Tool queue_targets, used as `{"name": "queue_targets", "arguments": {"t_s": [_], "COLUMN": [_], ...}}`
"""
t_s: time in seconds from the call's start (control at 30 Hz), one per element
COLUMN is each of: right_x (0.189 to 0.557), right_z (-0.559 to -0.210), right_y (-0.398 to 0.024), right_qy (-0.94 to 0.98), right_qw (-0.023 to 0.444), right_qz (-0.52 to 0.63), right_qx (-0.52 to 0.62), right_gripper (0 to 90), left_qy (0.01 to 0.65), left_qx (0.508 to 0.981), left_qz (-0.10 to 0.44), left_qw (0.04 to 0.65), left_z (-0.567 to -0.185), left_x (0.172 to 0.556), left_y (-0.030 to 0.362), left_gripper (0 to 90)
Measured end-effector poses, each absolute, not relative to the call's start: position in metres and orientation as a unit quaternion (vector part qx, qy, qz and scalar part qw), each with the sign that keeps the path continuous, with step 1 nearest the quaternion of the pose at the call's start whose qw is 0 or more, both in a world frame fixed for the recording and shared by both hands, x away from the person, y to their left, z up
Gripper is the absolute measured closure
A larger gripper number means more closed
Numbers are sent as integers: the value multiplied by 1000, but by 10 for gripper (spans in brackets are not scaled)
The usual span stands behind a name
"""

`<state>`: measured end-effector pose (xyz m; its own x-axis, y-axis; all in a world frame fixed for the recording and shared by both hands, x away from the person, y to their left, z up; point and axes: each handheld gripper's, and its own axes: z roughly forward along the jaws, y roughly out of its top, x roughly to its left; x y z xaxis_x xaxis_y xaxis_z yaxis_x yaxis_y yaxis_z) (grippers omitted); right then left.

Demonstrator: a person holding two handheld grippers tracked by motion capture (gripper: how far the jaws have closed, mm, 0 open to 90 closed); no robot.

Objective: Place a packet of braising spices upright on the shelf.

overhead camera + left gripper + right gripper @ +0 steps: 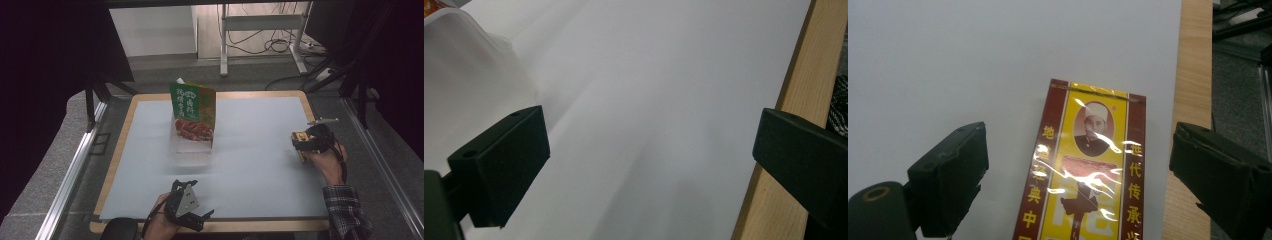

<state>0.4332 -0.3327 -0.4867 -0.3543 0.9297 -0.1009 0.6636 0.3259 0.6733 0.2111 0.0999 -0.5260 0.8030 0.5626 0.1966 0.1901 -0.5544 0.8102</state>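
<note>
Yellow and dark red wrapping, glossy under clear film, covers the one flat box (1088, 170) lying on the white sheet (260, 150) near the table's right edge. It is seen in the right gripper view between the two black jaws of the right gripper (1078, 175), which stand spread on either side of it with a gap at each flank; no pad is pressed on the box. In the high view the same box (298, 142) is found just in front of the one hand (327, 160) that bears this gripper, close to the wooden border (307, 107) of the table.

One left gripper (649, 150) is held at the near edge of the table, its two jaws spread wide over bare sheet with nothing between them. One clear plastic tub (191, 147) stands near the middle of the sheet, and one green packet (192, 107) is propped upright in it. A corner of the tub (469, 45) is caught in the left gripper view, apart from the jaws.
</note>
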Motion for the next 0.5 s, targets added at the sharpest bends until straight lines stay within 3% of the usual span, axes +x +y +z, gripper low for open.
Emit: {"name": "queue_targets", "arguments": {"t_s": [0.5], "right_x": [441], "right_z": [-504], "right_y": [-336], "right_qy": [777], "right_qw": [241], "right_qz": [244], "right_qx": [528], "right_gripper": [174], "left_qy": [219], "left_qx": [854], "left_qz": [225], "left_qw": [415], "left_z": [-526], "left_x": [211], "left_y": [99], "left_gripper": [15]}}
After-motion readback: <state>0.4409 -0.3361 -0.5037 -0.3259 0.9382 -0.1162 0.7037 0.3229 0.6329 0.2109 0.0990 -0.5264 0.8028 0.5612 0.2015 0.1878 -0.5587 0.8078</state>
